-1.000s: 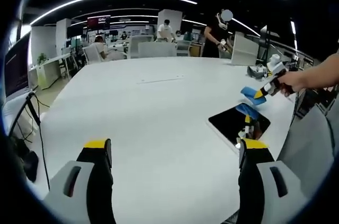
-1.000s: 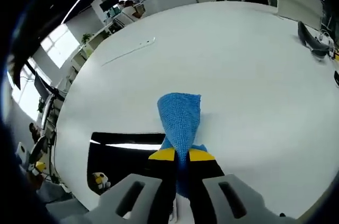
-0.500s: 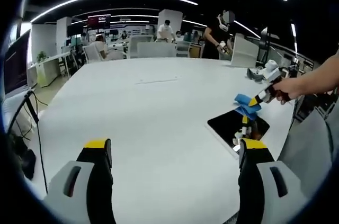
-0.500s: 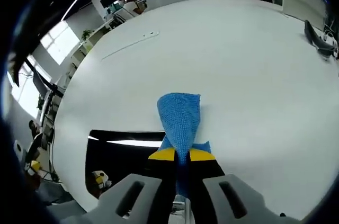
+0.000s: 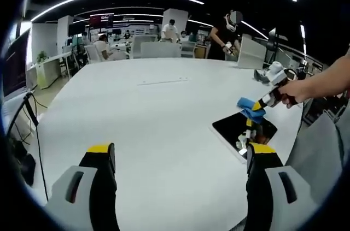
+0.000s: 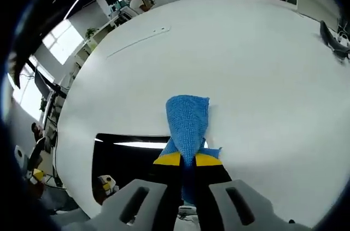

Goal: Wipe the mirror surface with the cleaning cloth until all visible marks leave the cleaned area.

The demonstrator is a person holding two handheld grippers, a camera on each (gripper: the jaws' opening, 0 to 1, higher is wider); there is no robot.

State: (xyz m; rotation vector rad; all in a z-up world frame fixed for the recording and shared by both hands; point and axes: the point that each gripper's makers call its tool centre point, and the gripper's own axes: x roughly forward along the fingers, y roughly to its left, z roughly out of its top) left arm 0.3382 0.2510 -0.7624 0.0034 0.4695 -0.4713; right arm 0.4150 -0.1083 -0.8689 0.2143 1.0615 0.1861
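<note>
You are pinching the blue cleaning cloth (image 6: pixel 187 123) between the 2 jaws of the right gripper (image 6: pixel 188 159); the cloth is projecting forward past the jaw tips. The mirror (image 6: pixel 128 160) is lying flat on the white table (image 6: pixel 262 67), just left of those jaws. Your left gripper (image 5: pixel 180 157) is hovering with its 2 jaws spread wide, gripping nothing; the mirror is lying just beyond its right jaw

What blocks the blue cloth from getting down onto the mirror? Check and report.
Nothing visible does. The right gripper is shut on the blue cloth, held above the far edge of the mirror. The mirror lies flat on the white table with nothing on its glass. The left gripper is open, over bare table.
</note>
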